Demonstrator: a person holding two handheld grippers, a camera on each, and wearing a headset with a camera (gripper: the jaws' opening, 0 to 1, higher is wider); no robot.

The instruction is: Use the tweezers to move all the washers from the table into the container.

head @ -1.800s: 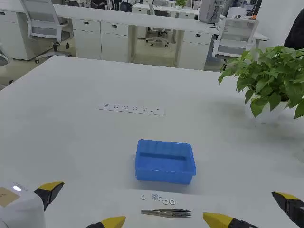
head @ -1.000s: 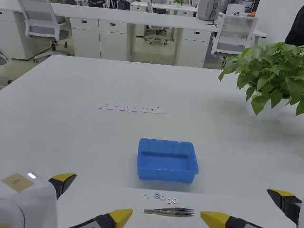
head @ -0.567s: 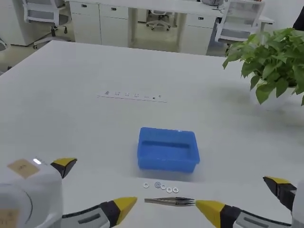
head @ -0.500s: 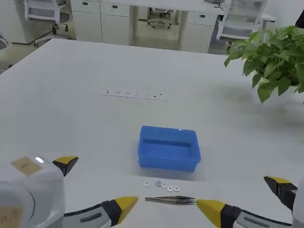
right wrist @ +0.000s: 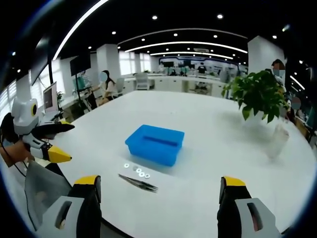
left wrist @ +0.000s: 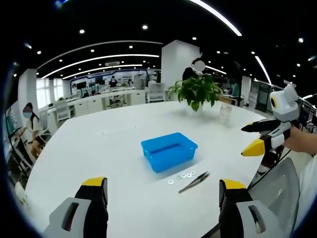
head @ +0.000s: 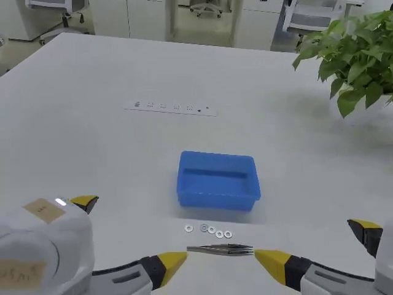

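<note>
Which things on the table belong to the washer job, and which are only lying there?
For the job: tweezers, washers, blue container.
Only lying about: potted plant, socket strip.

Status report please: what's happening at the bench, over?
Left gripper, right gripper both open, empty. Slim metal tweezers untouched on white table; small silver washers lying outside blue plastic container. Nothing in the way.
</note>
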